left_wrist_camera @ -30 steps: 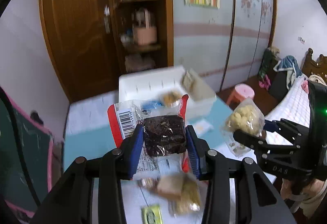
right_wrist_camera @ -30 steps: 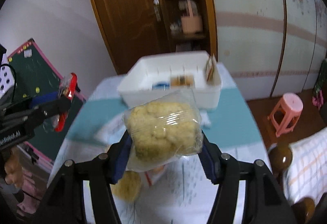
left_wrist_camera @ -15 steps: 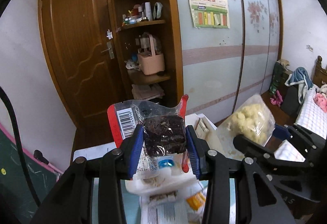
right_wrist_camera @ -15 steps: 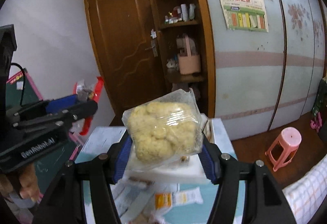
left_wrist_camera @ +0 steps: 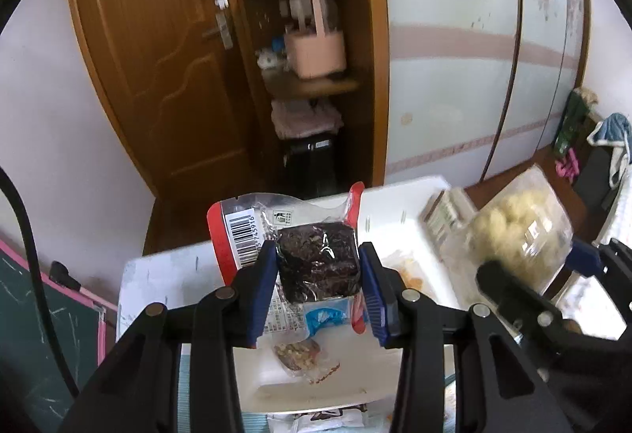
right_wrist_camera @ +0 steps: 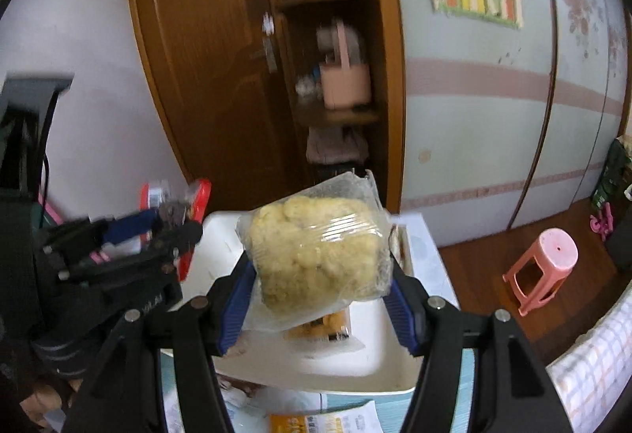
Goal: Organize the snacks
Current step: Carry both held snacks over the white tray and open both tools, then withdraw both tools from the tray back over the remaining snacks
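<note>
My left gripper (left_wrist_camera: 319,277) is shut on a dark brown snack in a clear, red-edged wrapper (left_wrist_camera: 316,261), held just above the white bin (left_wrist_camera: 166,275). My right gripper (right_wrist_camera: 322,285) is shut on a clear bag of pale yellow puffed snack (right_wrist_camera: 316,255), over the same white bin (right_wrist_camera: 379,366). In the left wrist view that yellow bag (left_wrist_camera: 517,231) hangs at the right, over the bin's right part. In the right wrist view the left gripper (right_wrist_camera: 173,221) shows at the left with its red-edged packet (right_wrist_camera: 197,196). Several snack packets lie inside the bin (left_wrist_camera: 296,352).
The bin stands on a table with a teal and white cloth (right_wrist_camera: 355,401); more packets (right_wrist_camera: 316,423) lie in front of it. Behind are a wooden door (left_wrist_camera: 158,57), open shelves with a pink basket (left_wrist_camera: 316,49), and a pink stool (right_wrist_camera: 541,267) on the floor.
Both grippers have moved forward from over the table's loose packets to above the white bin, each keeping its snack. The bin now lies directly under the fingers.
</note>
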Action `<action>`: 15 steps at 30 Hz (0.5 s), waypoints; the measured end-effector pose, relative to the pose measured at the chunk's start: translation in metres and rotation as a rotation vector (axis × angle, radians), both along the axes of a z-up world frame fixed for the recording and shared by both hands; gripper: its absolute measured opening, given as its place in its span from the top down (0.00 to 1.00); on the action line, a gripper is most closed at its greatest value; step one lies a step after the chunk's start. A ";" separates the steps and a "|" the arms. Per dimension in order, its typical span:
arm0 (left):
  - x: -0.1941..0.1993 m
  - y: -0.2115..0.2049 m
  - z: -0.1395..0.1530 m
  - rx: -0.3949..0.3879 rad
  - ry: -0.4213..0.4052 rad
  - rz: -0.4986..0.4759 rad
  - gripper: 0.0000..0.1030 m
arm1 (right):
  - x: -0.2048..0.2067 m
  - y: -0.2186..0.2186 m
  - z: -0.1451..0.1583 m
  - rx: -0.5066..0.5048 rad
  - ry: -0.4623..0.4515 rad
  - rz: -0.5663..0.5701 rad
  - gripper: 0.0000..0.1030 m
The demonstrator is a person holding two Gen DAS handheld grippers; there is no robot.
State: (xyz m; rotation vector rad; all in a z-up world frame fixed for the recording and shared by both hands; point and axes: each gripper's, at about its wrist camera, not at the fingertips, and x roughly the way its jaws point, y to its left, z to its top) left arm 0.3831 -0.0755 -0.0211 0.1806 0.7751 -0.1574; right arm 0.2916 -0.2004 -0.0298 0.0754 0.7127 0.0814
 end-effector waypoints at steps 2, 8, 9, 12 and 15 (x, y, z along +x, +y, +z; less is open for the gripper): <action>0.009 0.003 -0.017 -0.010 0.058 0.002 0.55 | 0.007 0.001 -0.016 -0.010 0.047 -0.005 0.38; 0.004 0.023 -0.034 -0.028 0.062 0.078 0.07 | 0.009 -0.006 -0.042 0.044 0.146 0.008 0.33; 0.005 0.024 -0.033 -0.027 0.060 0.076 0.07 | 0.008 -0.005 -0.043 0.045 0.151 0.011 0.32; -0.004 0.026 -0.033 -0.017 0.063 0.071 0.07 | 0.002 -0.004 -0.041 0.064 0.149 0.023 0.29; -0.015 0.027 -0.028 -0.006 0.060 0.062 0.07 | -0.006 0.000 -0.031 0.074 0.121 0.031 0.23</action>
